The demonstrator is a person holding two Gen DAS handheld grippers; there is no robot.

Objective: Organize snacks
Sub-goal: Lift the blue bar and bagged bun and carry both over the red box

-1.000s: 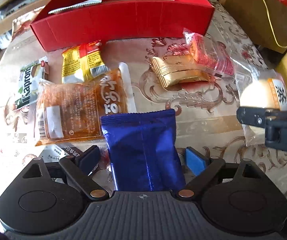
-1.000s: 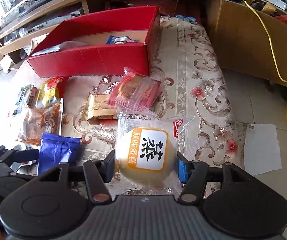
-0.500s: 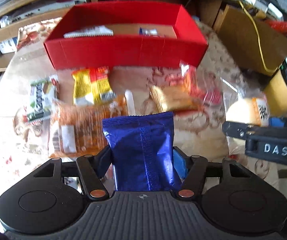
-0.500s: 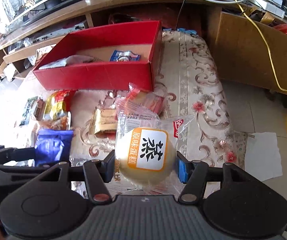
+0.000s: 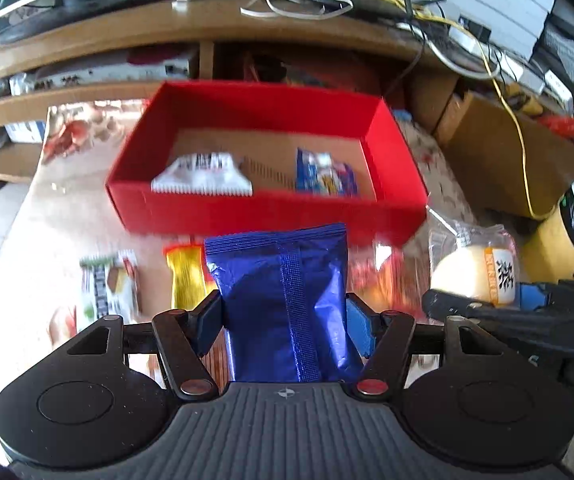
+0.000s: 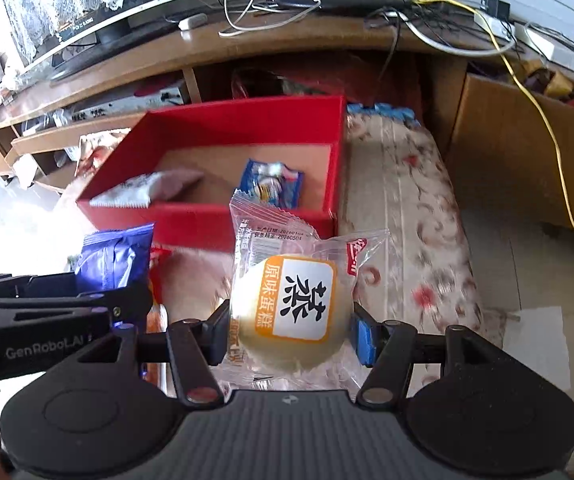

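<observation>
Your two grippers each clamp one snack, left gripper [image 5: 285, 320] on one blue foil packet [image 5: 287, 300], right gripper [image 6: 291, 330] on one wrapped steamed cake [image 6: 295, 304], both held above the table before one red box [image 6: 211, 220], two packets inside it, white packet [image 5: 203, 178] left, blue-printed packet [image 5: 325, 178] right

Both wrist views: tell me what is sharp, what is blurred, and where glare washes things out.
Left wrist view: blue packet sharp, red box and table snacks smeared, floor at left blown out. Right wrist view: wrapped cake sharp, tablecloth streaked, left edge overexposed.
</observation>
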